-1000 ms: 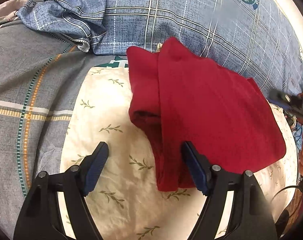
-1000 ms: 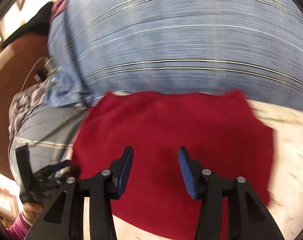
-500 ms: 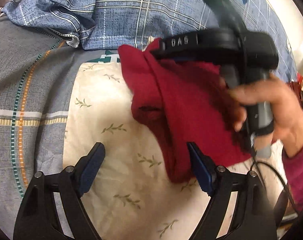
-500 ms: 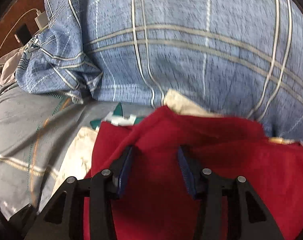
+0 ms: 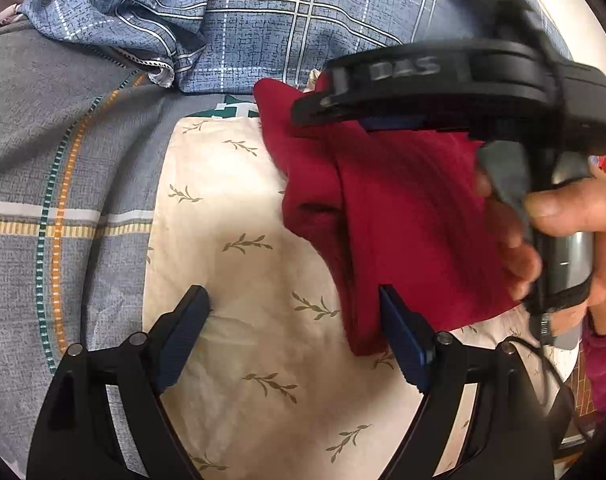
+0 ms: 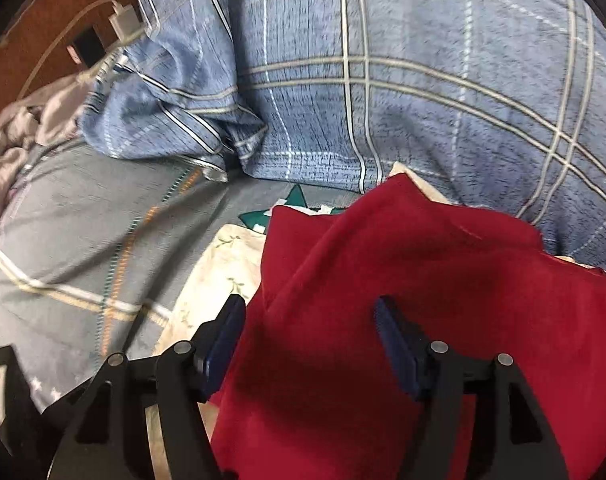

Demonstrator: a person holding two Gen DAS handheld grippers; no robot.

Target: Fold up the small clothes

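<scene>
red cloth [image 5: 407,216] lies folded on cream sheet [image 5: 231,264]. left gripper [image 5: 293,320] jaws opening, empty, at cloth's near corner. right gripper [image 6: 309,330] jaws opening over cloth's far edge, not gripping.

Folded red cloth garment [image 5: 415,216] lies on cream leaf-print fabric sheet [image 5: 239,264], toward its far right part. Cream sheet lies on grey plaid bedspread [image 5: 63,184], which extends to the left. Blue plaid quilt [image 5: 287,24] lies bunched behind both, at the far side. Left gripper [image 5: 295,316] sits at the near edge, over the cream sheet, its right finger just beside the garment's near end. Right gripper [image 6: 307,320] is over the garment's far part.
</scene>
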